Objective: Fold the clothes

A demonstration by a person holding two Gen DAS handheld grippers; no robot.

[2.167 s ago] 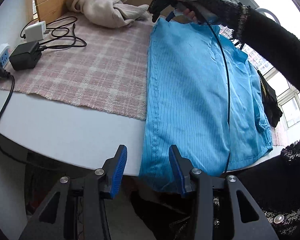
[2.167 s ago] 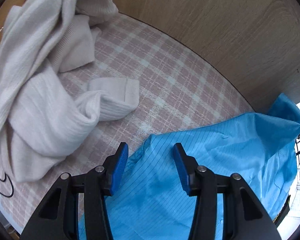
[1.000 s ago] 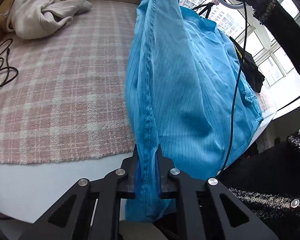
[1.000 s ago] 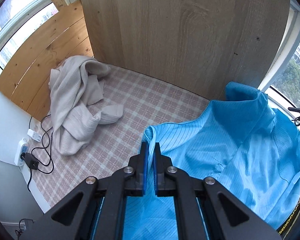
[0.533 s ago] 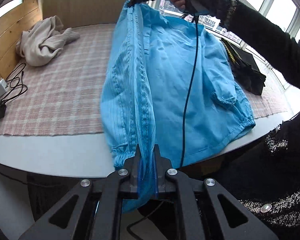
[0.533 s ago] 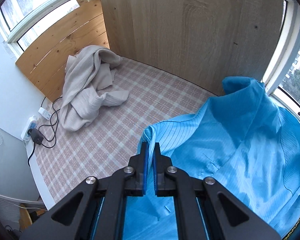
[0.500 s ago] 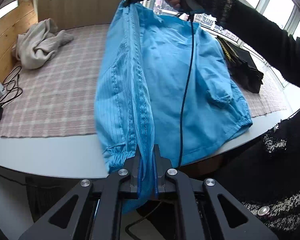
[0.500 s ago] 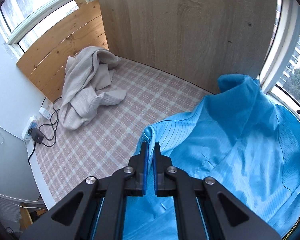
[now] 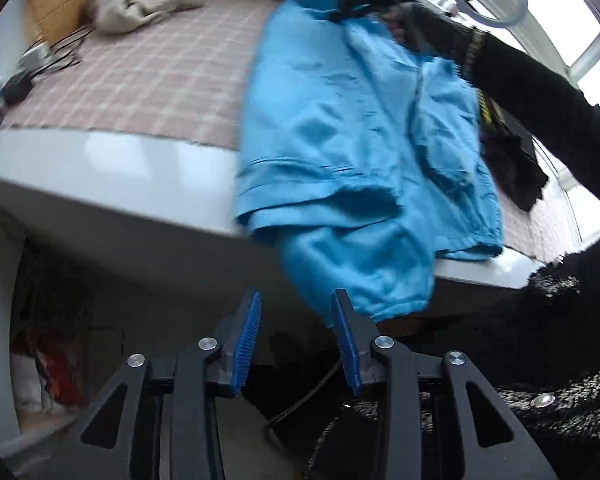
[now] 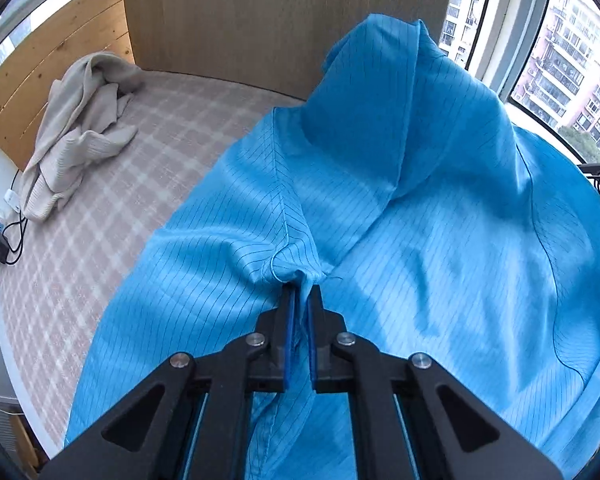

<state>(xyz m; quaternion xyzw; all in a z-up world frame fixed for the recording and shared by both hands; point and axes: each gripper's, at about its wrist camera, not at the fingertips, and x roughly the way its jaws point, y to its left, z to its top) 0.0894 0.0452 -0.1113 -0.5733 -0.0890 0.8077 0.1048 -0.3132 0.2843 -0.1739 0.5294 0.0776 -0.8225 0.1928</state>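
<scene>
Released since half a second ago, the blue shirt is no longer pinched by the left claw, whose blue-padded fingers are now standing wide apart with nothing between them, hanging below the near edge of the table. Just beyond those fingers, the shirt's lower part is drooping over the table edge, while the rest is lying rumpled across the pink checked cloth, reaching toward the far side. At that far end the right claw is gripping a bunched fold of the shirt between nearly closed fingers, and the fabric is spreading out from the pinch in all directions, with one part rising in a peak against the wooden panel. The person's dark sleeve is stretching across the right side of the left view toward that grip. Farther left on the checked cloth, a cream sweater is lying in a heap near the far corner, well apart from the shirt. Chargers and black cables are sitting at the table's left edge. A dark garment is lying to the right of the shirt.
</scene>
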